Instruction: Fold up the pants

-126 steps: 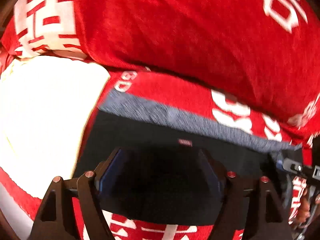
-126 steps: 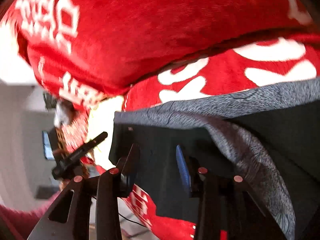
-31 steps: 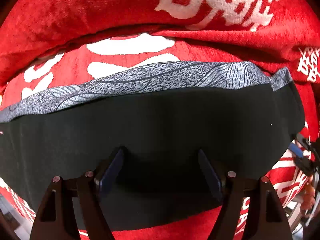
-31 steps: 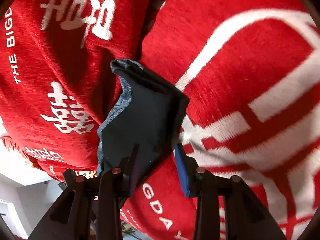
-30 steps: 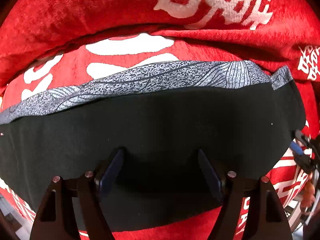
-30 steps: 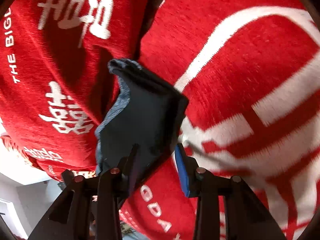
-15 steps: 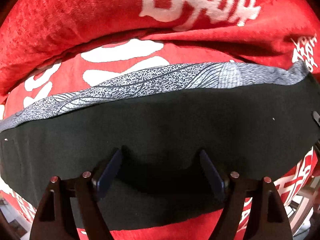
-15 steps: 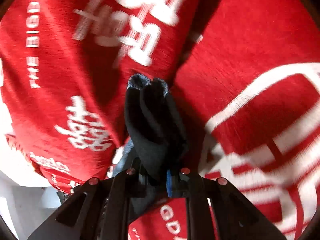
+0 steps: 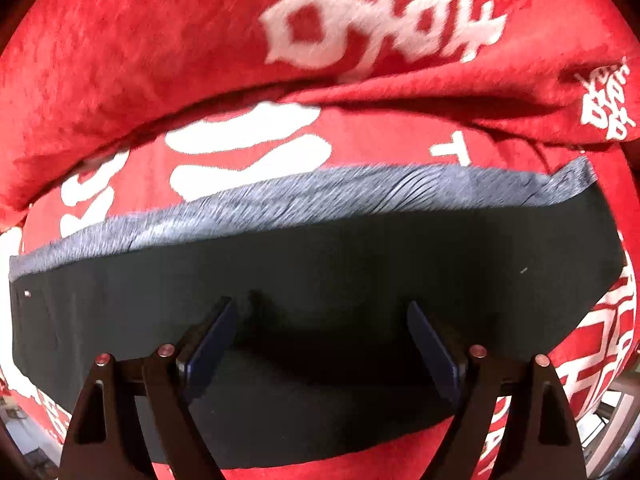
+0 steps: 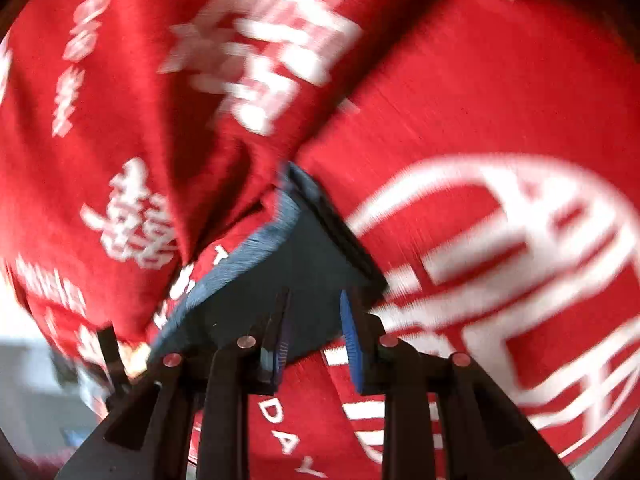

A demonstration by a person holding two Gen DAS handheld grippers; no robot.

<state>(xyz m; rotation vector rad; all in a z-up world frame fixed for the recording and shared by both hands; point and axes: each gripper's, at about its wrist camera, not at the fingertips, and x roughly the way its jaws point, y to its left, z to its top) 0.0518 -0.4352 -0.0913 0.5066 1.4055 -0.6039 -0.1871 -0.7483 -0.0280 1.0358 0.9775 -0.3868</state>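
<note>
The pants (image 9: 320, 280) lie folded into a dark band on the red blanket (image 9: 160, 60), their long axis running crosswise to the left gripper (image 9: 320, 344), with the grey patterned edge on the far side. Its jaws have just been widening and stand released above the cloth. Only the right wrist view shows the band end-on: the pants (image 10: 280, 280) run away from the right gripper (image 10: 314, 324), whose jaws, just reopening, stand apart with the near end showing between them.
</note>
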